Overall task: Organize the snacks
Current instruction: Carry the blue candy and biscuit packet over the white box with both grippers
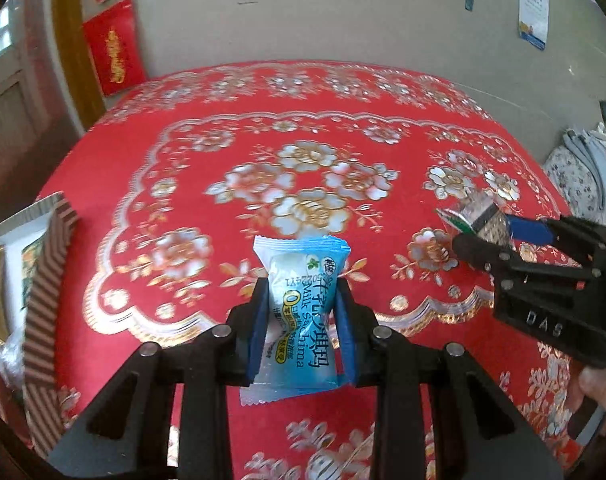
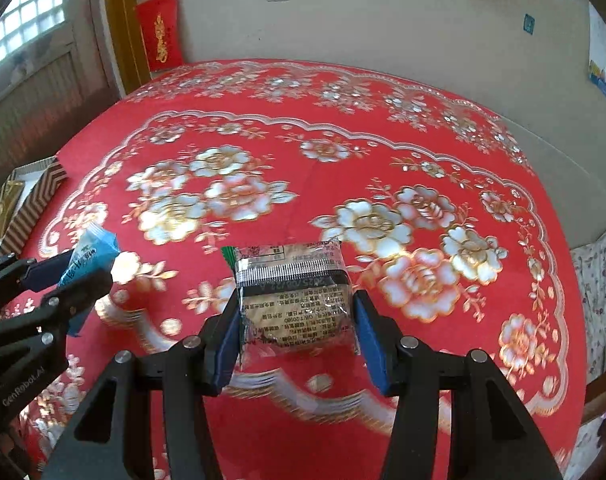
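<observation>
Left fingers pinch a blue snack packet; right fingers pinch a clear-wrapped biscuit pack above the bench.

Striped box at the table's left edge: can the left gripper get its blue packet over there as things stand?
Probably yes: left gripper grips the blue packet, and only bare tablecloth lies toward the striped box.

A red floral tablecloth fills mid-frame. Red paper banners hang upper left beside a window; a calendar hangs upper right.
</observation>
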Demonstrator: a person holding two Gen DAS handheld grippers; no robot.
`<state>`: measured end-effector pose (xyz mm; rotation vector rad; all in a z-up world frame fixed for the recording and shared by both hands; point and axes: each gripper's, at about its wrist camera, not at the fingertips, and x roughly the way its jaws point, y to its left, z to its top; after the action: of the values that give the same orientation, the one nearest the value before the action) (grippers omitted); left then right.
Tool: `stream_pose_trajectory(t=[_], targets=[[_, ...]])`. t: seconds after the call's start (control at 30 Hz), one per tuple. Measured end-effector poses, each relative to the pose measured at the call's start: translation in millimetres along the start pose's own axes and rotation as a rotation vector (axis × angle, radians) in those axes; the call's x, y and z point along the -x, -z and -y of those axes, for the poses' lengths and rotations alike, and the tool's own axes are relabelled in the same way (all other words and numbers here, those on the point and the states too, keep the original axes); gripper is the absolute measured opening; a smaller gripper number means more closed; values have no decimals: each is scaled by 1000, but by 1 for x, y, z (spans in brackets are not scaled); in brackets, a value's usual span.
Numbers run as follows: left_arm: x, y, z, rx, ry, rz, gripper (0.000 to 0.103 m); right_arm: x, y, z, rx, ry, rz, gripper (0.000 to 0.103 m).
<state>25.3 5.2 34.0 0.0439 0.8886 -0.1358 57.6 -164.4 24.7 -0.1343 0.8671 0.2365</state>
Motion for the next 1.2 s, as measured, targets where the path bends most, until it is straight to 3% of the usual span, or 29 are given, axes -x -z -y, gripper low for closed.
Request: stream_pose_trajectory(t=[0.33,0.67,1.2], targets=[[43,18,-44,39,-70,57,33,14,14,-62,27,-90,10,53],[82,41,-114,121,-153,84,33,26,4,-154,151,-183,38,54],[123,77,-207,250,-262,94,33,41,-9,-257,283,-296,58,54]])
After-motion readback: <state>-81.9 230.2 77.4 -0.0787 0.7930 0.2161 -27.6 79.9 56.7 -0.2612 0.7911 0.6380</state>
